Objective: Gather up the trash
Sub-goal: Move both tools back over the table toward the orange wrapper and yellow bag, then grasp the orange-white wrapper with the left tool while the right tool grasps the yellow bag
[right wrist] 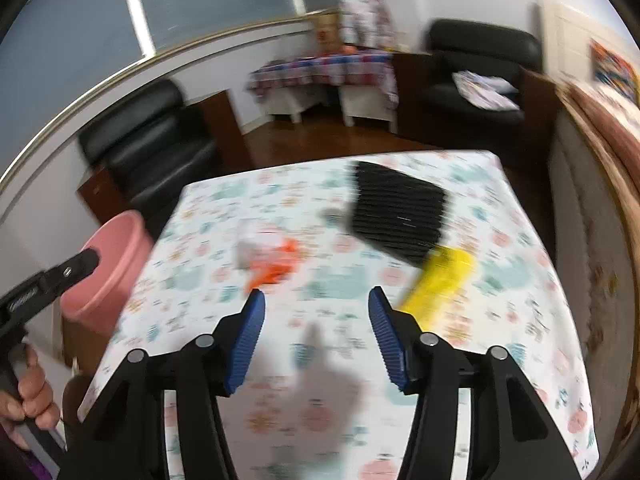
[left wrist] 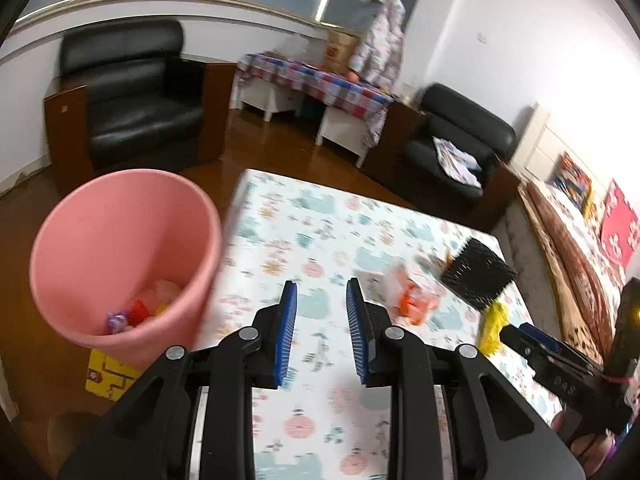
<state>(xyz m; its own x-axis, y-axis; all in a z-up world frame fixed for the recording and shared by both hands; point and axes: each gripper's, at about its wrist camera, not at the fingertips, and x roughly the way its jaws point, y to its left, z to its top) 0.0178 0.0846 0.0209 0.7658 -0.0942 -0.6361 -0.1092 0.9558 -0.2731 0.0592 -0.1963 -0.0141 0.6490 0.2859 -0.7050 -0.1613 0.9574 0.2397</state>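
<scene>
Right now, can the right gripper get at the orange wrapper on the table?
Probably yes. The right gripper is open and empty, and only bare table lies between it and the orange wrapper.

Both grippers' fingers (left wrist: 322,312) (right wrist: 316,320) apart, empty

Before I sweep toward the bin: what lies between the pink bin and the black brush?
Crumpled orange-and-white trash lies on the patterned table between the pink bin and the black brush; both wrist views show it.
</scene>
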